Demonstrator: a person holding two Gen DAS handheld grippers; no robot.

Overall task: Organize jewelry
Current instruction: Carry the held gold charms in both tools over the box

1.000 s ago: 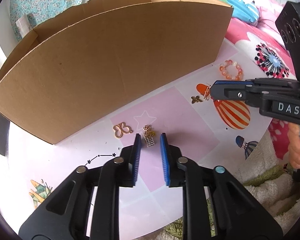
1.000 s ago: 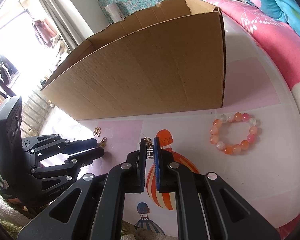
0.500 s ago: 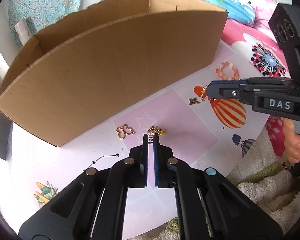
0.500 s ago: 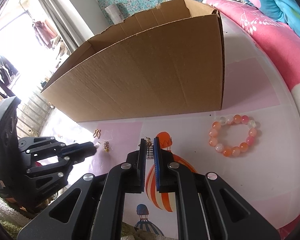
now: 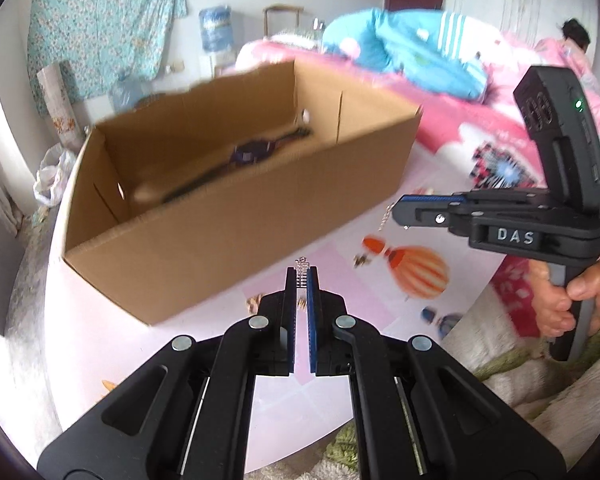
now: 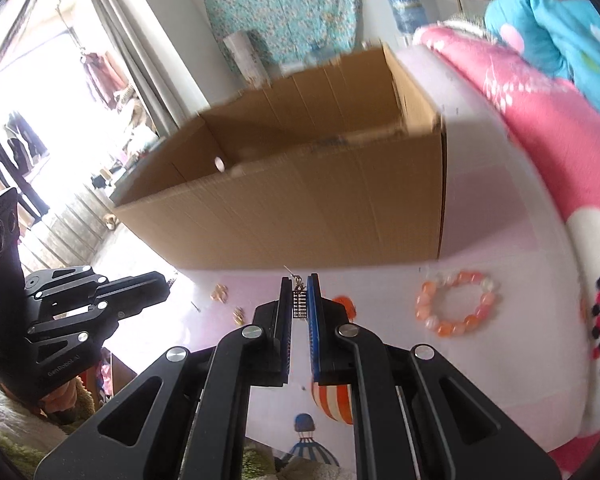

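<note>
Both grippers pinch small jewelry pieces above the printed mat.

The left gripper [image 5: 301, 276] is closed on a ladder-shaped earring [image 5: 302, 271]; the right gripper [image 6: 299, 292] is clamped on a matching earring [image 6: 299, 300]. A bead bracelet [image 6: 458, 304] lies on the mat [image 6: 380, 280] to the right. Farther off stands the open cardboard box [image 5: 236, 216], a dark item inside.

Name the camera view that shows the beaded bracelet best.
The right wrist view. There the beaded bracelet lies in full on the table, right of the right gripper, every bead visible. The left wrist view shows nothing of it that I can make out.
</note>
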